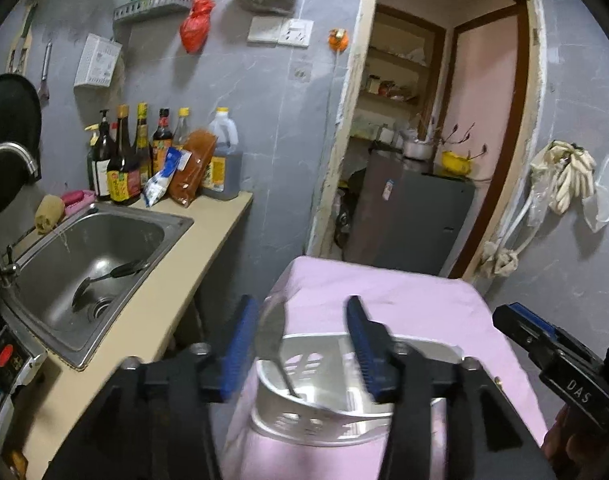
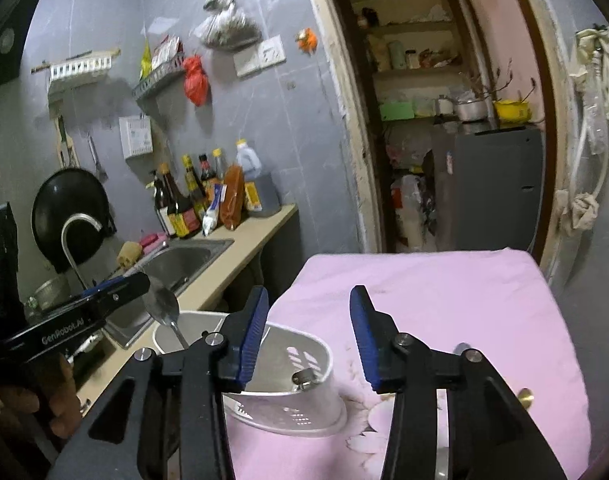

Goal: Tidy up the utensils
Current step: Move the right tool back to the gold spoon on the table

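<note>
Table [image 2: 444,300], covered by a pink cloth: its left edge drops straight to the floor gap beside the counter [image 1: 176,280]. The white utensil holder [image 1: 344,408] sits near that left edge, so a sideways knock from either gripper could slide it on the loose cloth and over the side. The cloth is soft and wrinkled, so the footing is judged poor.

Sink [image 1: 88,256]: one dark ladle [image 1: 104,280] lies in the basin, not yet collected. Reaching for it means crossing the gap; a wet, smooth handle may slip from the pads.

Utensil holder: light, perforated plastic, tall relative to its base. One spoon [image 2: 164,304] stands in it, bowl up, leaning against the left rim. Judgement: the leaning weight sits on the edge side, which adds tipping risk if another long utensil is dropped in the same way.

Left gripper [image 1: 300,344]: jaws spread, nothing between them, directly above the holder with the spoon handle just under the left pad. Lifting or turning could catch the spoon and drag it out or tip the holder.

Right gripper [image 2: 308,332]: jaws spread, empty, hovering over the holder's right part and the cloth. The two grippers are near each other; collision is possible if both descend together.
</note>
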`<state>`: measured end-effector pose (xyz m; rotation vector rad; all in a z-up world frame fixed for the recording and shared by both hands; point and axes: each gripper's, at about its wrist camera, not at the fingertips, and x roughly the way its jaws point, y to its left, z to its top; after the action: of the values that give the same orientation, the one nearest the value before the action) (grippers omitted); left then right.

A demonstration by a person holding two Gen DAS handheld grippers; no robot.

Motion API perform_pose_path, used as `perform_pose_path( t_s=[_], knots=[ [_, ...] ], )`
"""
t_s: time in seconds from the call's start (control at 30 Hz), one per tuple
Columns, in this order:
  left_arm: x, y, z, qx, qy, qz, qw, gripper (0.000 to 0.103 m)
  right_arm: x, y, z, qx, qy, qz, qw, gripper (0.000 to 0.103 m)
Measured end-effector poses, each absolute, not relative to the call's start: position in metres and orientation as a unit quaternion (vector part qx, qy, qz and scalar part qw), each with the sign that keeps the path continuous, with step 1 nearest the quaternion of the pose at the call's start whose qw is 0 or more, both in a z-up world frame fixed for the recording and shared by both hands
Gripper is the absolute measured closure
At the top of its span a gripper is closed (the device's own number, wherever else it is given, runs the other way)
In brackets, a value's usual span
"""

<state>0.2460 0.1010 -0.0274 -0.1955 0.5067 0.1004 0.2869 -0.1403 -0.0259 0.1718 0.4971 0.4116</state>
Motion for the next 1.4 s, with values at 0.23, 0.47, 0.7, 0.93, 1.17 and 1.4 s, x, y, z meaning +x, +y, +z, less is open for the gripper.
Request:
perform_pose_path(
  t_s=[0.23,0.47,0.7,0.93,1.17,1.4],
  knots=[
    [0.230,0.063,-0.002,-0.088,0.208,0.025,0.974,0.018,0.257,-0.189,0.004,0.089,0.198,0.143,0.966,0.025],
    [0.217,0.012,0.009,-0.059,0.165,0.019,0.984,0.003,0.228,-0.234,0.030,0.057,0.144,0.082,0.985,0.005],
    [0.206,-0.043,0.005,-0.029,0.152,0.002,0.988,0.003,0.210,-0.275,0.039,0.033,0.132,0.049,0.990,0.001],
    [0.198,-0.082,-0.014,-0.021,0.167,-0.006,0.986,0.003,0.212,-0.320,0.019,0.035,0.158,0.031,0.986,0.001],
    [0.206,-0.106,-0.052,-0.040,0.225,0.005,0.973,0.003,0.230,-0.355,-0.022,0.048,0.209,0.035,0.976,0.001],
    [0.223,-0.119,-0.110,-0.064,0.297,0.011,0.953,0.003,0.260,-0.373,-0.082,0.050,0.273,0.064,0.959,0.001]
  ],
)
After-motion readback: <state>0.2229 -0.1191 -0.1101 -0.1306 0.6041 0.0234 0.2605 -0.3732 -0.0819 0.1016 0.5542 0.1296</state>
